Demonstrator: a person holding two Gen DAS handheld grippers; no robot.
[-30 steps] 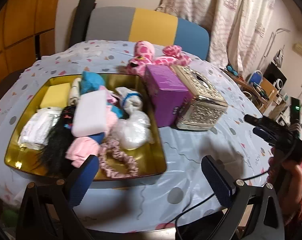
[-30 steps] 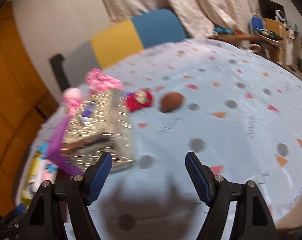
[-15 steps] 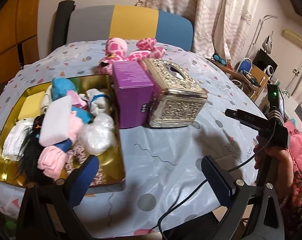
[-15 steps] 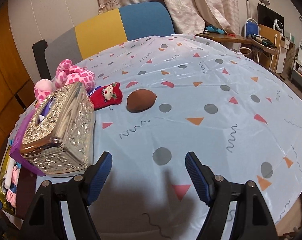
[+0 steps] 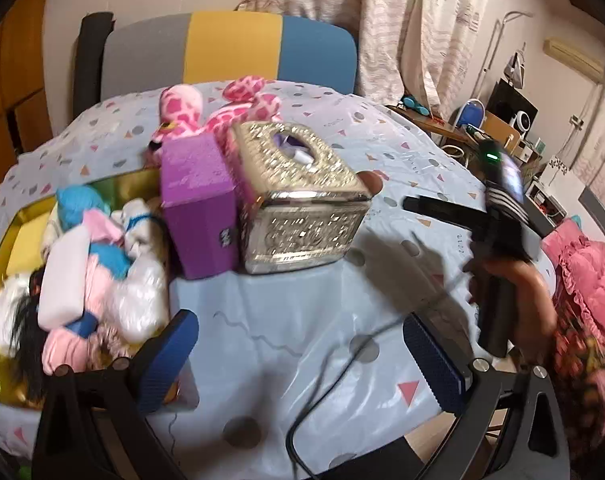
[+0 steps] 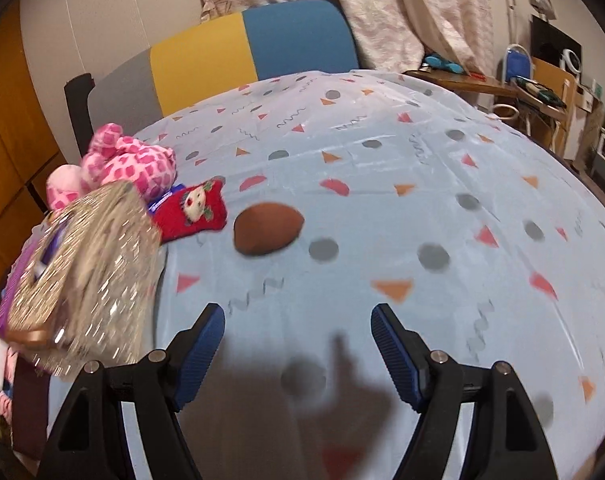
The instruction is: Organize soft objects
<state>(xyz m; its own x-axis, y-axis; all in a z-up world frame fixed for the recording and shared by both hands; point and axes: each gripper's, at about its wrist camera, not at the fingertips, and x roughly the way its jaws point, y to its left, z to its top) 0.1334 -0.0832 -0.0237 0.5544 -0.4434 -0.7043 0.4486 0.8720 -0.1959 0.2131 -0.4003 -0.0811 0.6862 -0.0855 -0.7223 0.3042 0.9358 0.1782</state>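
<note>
Watching both tools over table: right gripper (image 6: 298,346) gaped wide, nothing between pads; left gripper (image 5: 300,354) likewise spread, empty.

Risk, as judged: brown soft lump (image 6: 268,228) and red plush (image 6: 192,208) lay close beside silver tissue box (image 6: 86,272); reach toward either could clip box. Cable (image 5: 322,384) trailing near left gripper could snag.

Gold tray (image 5: 6,224) already heaped: blue, pink, white soft items (image 5: 82,264). Pink spotted plush (image 5: 222,108) outside tray, behind purple box (image 5: 198,204).
</note>
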